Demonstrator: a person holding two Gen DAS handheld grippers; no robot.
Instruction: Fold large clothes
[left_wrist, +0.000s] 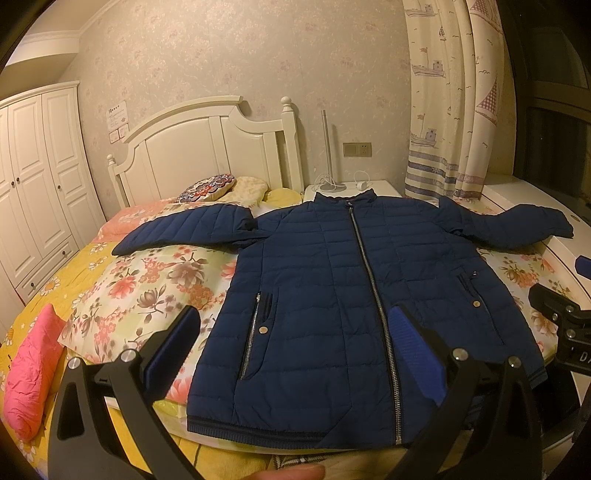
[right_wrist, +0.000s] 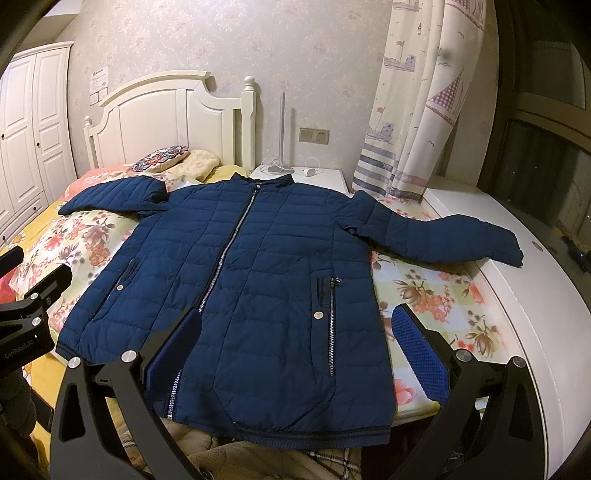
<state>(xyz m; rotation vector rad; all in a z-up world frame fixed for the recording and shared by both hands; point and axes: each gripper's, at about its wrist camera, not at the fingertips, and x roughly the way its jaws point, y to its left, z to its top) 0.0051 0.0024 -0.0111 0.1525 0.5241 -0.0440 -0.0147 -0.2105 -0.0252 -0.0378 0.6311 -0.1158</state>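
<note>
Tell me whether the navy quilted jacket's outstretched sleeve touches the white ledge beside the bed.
Touching. The right wrist view shows the sleeve's cuff lying flat on the white ledge, no gap beneath it.

Jacket (left_wrist: 332, 295) fills my centre. Open floral bedspread (left_wrist: 155, 291) at 9 o'clock; pink bundle (left_wrist: 31, 373) blocks 8. At 12, nightstand (right_wrist: 325, 175) with lamp (right_wrist: 281, 136). White ledge (right_wrist: 535, 280) at 3 lies bare.
</note>
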